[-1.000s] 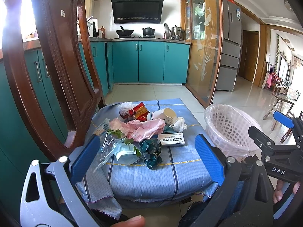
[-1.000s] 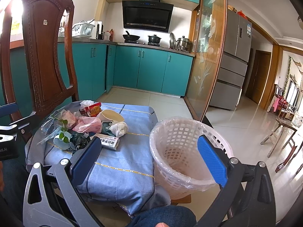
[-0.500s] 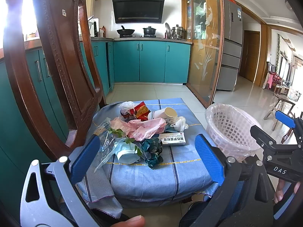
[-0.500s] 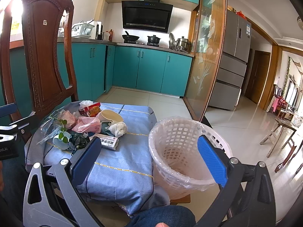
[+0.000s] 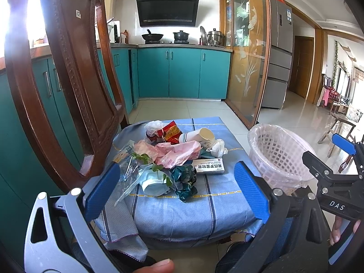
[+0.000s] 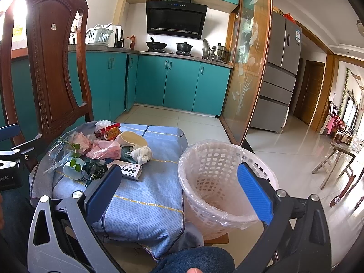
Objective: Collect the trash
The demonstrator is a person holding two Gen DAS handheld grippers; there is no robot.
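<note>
Left claw (image 5: 176,188) low at near edge of table (image 5: 204,207), jaws spread wide, nothing between pads, pointed at trash pile (image 5: 175,154). Right claw (image 6: 179,190) beside it, equally wide open, empty, facing white basket (image 6: 218,182) with clear liner. Pile sits mid-table on blue cloth: pink bags, tipped paper cup (image 5: 198,135), white medicine box (image 5: 209,166), blue face mask (image 5: 152,182), crumpled tissue. Basket just right of table, looks empty.
</note>
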